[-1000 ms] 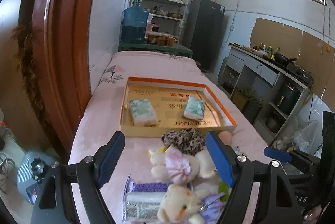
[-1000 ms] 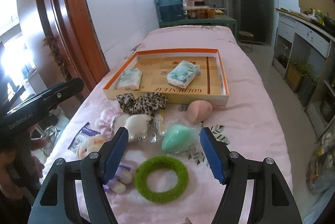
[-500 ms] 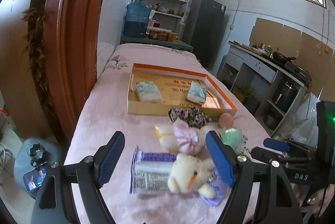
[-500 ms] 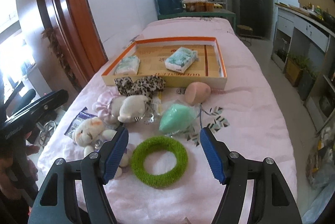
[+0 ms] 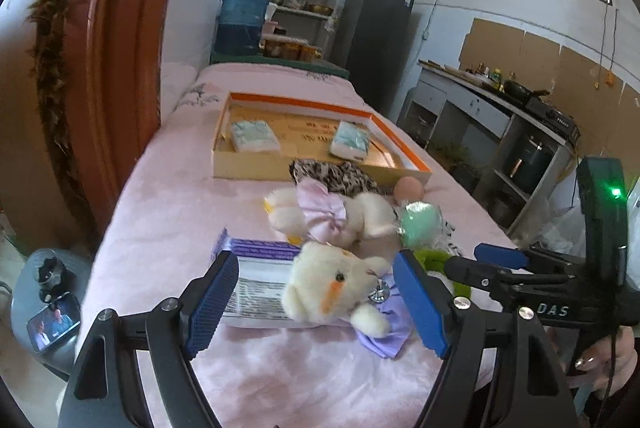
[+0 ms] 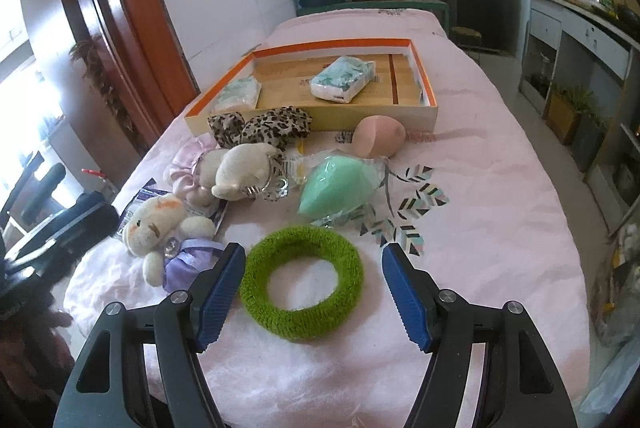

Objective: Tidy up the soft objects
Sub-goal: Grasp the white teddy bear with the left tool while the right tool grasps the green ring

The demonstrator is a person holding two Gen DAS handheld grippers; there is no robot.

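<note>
Both grippers hang over the pink bedspread (image 6: 480, 188), and the landmark is the shallow orange-rimmed cardboard tray (image 6: 424, 112), which already holds two soft tissue packs (image 6: 344, 78). Every loose item lies on the near side of that tray.

The right gripper (image 6: 314, 294) has its blue pads spread wide, nothing between them pressed; the fuzzy green ring (image 6: 302, 286) sits just short of them, well nearer the camera than the tray. Between ring and tray lie a mint-green sponge in clear wrap (image 6: 336, 188) and a peach-coloured sponge (image 6: 378, 136), the latter almost touching the tray's front wall.

The left gripper (image 5: 316, 302) is equally wide, framing the small white plush bear with a lilac bow (image 5: 332, 284), which rests on a purple-edged tissue packet (image 5: 256, 284).

To do this well, I'd judge: lower each gripper until the pads straddle one item only. The bear overlaps the packet, so close on the head or body, clear of the wrapper. For the ring, pinch one side of the band rather than spanning the hole. Squeeze gently; these things compress.
</note>
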